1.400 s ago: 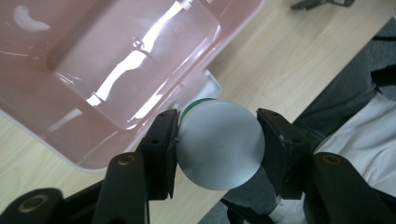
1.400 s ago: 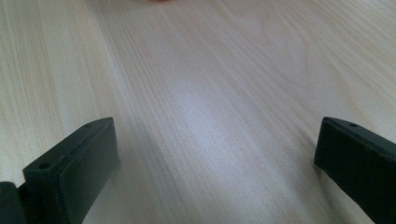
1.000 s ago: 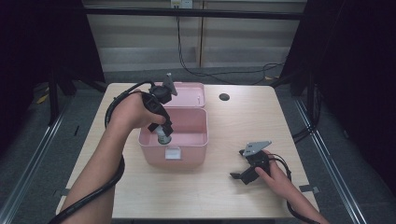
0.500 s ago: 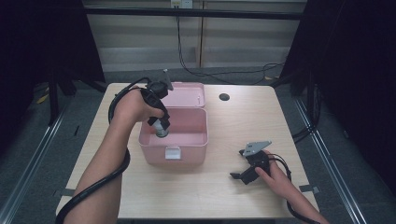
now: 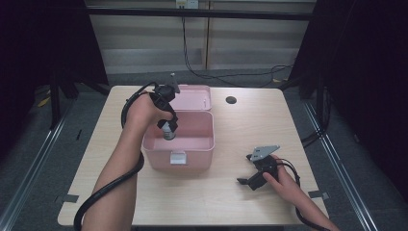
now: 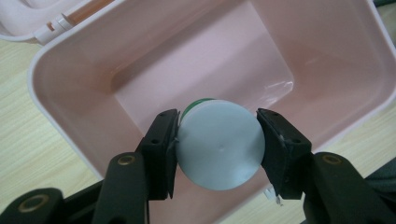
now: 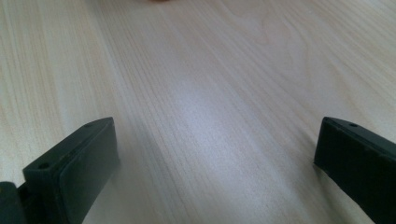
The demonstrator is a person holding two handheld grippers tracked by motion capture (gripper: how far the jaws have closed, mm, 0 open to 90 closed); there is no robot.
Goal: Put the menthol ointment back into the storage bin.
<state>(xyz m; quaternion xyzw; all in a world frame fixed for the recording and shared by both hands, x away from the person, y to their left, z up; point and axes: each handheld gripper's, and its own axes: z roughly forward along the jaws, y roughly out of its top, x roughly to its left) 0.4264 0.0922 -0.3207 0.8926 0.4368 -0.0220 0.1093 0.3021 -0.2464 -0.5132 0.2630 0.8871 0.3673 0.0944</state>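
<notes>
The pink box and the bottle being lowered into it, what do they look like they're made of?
Pink box: likely moulded plastic, with smooth, slightly glossy walls, rounded corners and soft reflections. Bottle: pale matte base, probably plastic, with a green band just showing; contents hidden. Table: light wood-grain surface, possibly laminate.

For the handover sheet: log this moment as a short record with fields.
surface: wooden table
container: pink box, lid open
held item: white-capped bottle, green band under the cap
left gripper: shut on the bottle, over the box's inside
right gripper: open, nothing between the jaws, low over bare table to the box's right
box contents: nothing seen on the visible floor
</notes>
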